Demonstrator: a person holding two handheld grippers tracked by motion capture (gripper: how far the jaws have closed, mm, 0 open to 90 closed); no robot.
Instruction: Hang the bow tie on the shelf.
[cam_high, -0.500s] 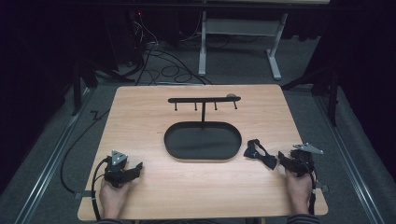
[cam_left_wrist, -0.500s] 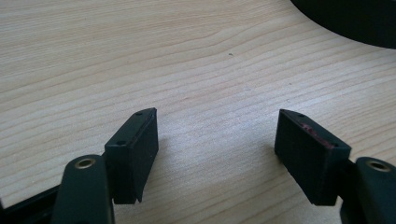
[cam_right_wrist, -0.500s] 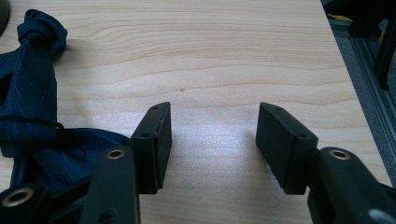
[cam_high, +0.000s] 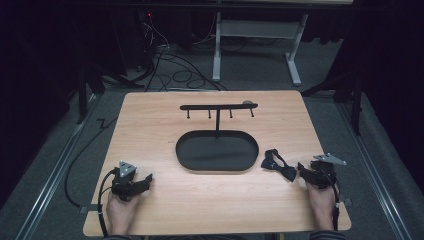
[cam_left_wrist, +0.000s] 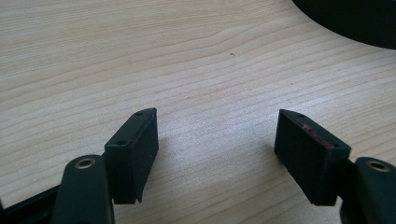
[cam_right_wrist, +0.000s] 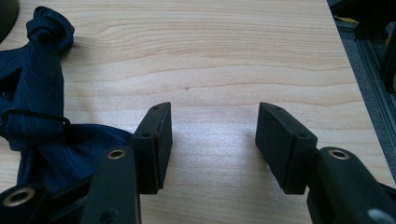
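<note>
Navy bow tie (cam_right_wrist: 39, 93); pale wood-grain table (cam_high: 150, 125); black oval tray (cam_high: 190, 157); black hook rack (cam_high: 218, 106).

Dark lab: floor cables (cam_high: 165, 60), test table (cam_high: 150, 125)

The black two-jaw hand-held gripper (cam_right_wrist: 212, 140) hangs agape over the pale wooden surface (cam_right_wrist: 224, 56), a crumpled navy fabric bow tie (cam_right_wrist: 42, 102) beside its left jaw.
</note>
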